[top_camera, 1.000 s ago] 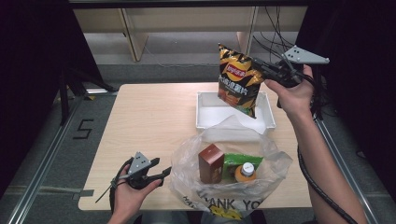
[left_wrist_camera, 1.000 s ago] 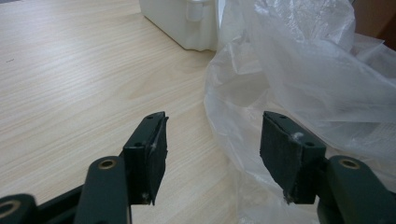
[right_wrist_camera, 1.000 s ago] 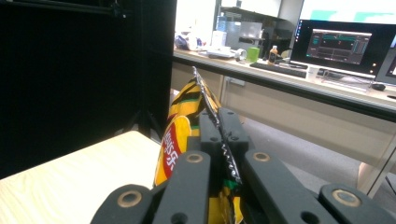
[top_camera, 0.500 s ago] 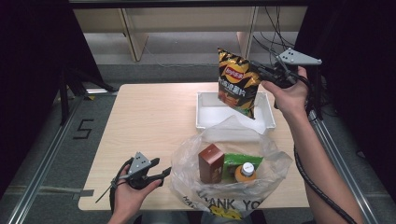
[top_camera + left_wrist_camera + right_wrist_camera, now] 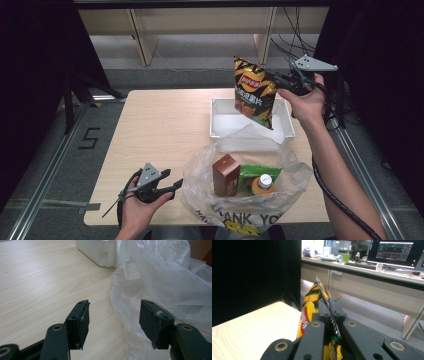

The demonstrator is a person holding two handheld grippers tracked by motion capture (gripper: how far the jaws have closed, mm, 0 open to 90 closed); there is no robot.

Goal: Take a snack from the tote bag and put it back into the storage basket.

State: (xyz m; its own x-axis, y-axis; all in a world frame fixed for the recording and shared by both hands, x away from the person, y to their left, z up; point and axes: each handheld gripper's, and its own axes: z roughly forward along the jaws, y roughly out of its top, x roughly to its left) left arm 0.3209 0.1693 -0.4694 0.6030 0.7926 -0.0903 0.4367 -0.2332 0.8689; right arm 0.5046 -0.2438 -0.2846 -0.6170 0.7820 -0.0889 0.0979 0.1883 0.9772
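Note:
A yellow and black bag of crisps [image 5: 254,92] hangs over the white tray [image 5: 215,120], pinched at its upper right edge by my right gripper [image 5: 278,80], which is shut on it. In the right gripper view the bag's crimped seam [image 5: 325,302] runs between the closed jaws. My left gripper [image 5: 175,187] rests open near the table's front left, its pads [image 5: 82,321] apart, just left of a clear plastic bag [image 5: 295,175]. That clear plastic bag [image 5: 160,282] holds a brown carton [image 5: 226,175], a green packet [image 5: 254,176] and an orange-capped bottle [image 5: 264,184].
The wooden table [image 5: 160,130] has bare surface on its left half. Shelving legs and cables stand behind the far edge. A metal rail [image 5: 45,170] runs along the floor at the left. A desk with a monitor [image 5: 397,251] shows far off in the right gripper view.
My right gripper has carried the crisp bag slightly down and toward the tray. The left gripper and the plastic bag have stayed put.

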